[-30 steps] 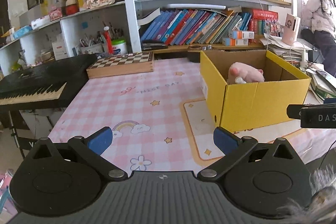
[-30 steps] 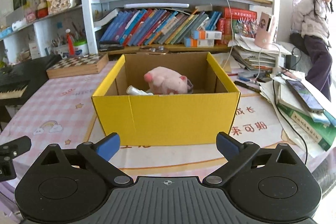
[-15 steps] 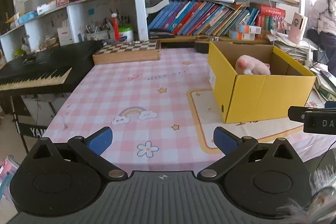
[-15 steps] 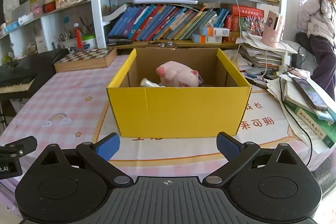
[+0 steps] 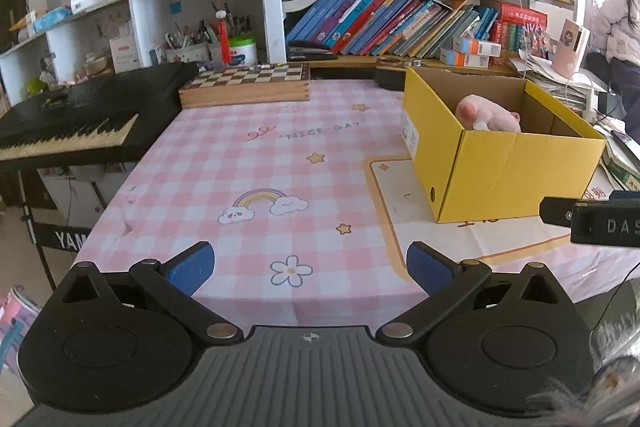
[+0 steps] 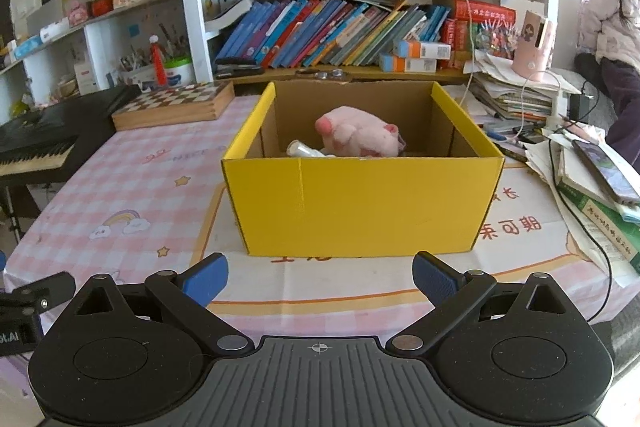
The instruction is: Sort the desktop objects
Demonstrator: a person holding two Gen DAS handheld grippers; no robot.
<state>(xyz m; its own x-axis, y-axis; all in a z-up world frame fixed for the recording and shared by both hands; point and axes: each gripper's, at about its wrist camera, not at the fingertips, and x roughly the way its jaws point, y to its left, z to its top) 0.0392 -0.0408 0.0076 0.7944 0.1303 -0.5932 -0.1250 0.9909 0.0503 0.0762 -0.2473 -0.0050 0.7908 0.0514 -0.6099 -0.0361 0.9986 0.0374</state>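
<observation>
Plush pig [image 5: 490, 115] and a small white bottle [image 5: 479, 125] already lie inside the yellow cardboard box [image 5: 500, 171], which the left wrist view puts toward the right of the pink checked tabletop [image 5: 256, 163], on a cream mat. Your left tool [image 5: 310, 267] hangs at the near edge with its blue pads spread wide and nothing between them; the cloth in front of it shows only printed stars, a rainbow and a flower, so nothing loose seems left on that side to sort. This view alone gives you the wooden chessboard box [image 5: 245, 85] at the back and the black keyboard [image 5: 76, 123] off the left edge, plus a sliver of the other tool at the right margin. From the right wrist view, your right tool [image 6: 320, 277] faces the yellow cardboard box [image 6: 362, 203] squarely, pads wide apart and empty, short of its front wall. Here you look into the box better: the plush pig [image 6: 360, 137] rests toward the back, the white bottle [image 6: 304, 149] just left of it, touching or nearly so. Only this view shows the piled books and papers [image 6: 592, 187] at the right, with a phone [image 6: 606, 177] on top. If you judge the sorting done, keep both tools level and clear of the box walls; otherwise check that right pile first.
</observation>
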